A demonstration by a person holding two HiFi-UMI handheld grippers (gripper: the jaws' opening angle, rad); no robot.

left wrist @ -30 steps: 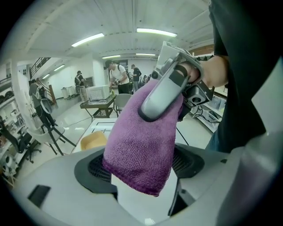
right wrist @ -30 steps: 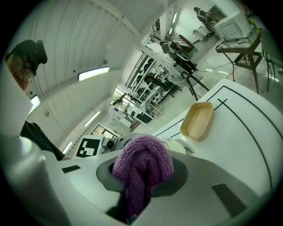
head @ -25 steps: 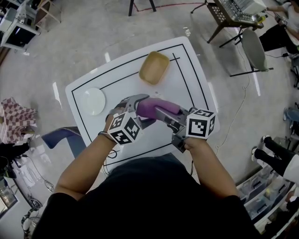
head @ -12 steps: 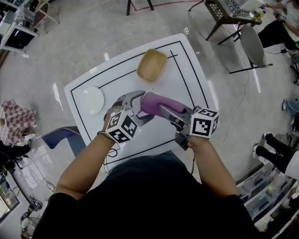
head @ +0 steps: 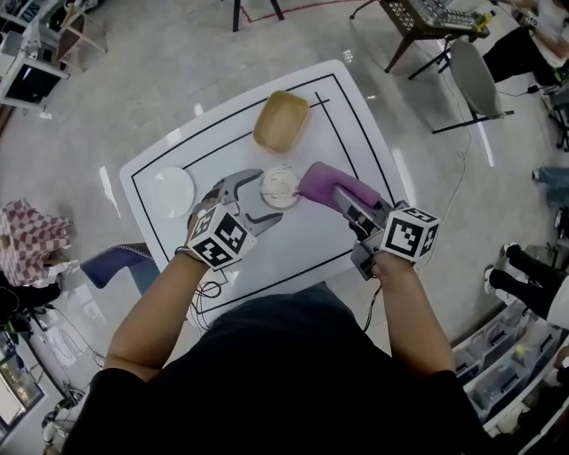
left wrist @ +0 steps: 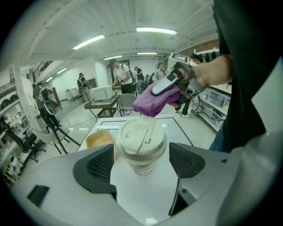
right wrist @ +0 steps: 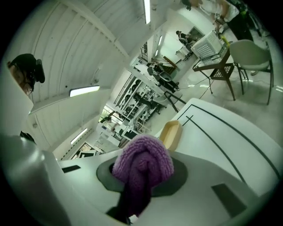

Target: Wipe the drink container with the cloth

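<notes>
The drink container [head: 280, 187], a clear cup with a cream lid, stands on the white table [head: 356, 124]. In the left gripper view the cup [left wrist: 140, 145] sits between the jaws of my left gripper [left wrist: 141, 164], with a narrow gap on each side of its body. That left gripper [head: 269, 197] is open around it. My right gripper [head: 347, 203] is shut on a folded purple cloth [head: 327, 184], held just right of the cup and apart from it. The cloth [right wrist: 142, 165] bulges out between the right gripper's [right wrist: 141, 178] jaws.
A tan bowl [head: 281, 121] lies at the table's far side, a white plate [head: 173, 188] at its left. Black lines frame the tabletop. A grey chair [head: 478, 82] and a cluttered side table [head: 427, 18] stand off to the far right, with people around the room.
My right gripper has drawn the purple cloth rightward off the cup, so the cream lid now shows. The left gripper has stayed around the cup.
</notes>
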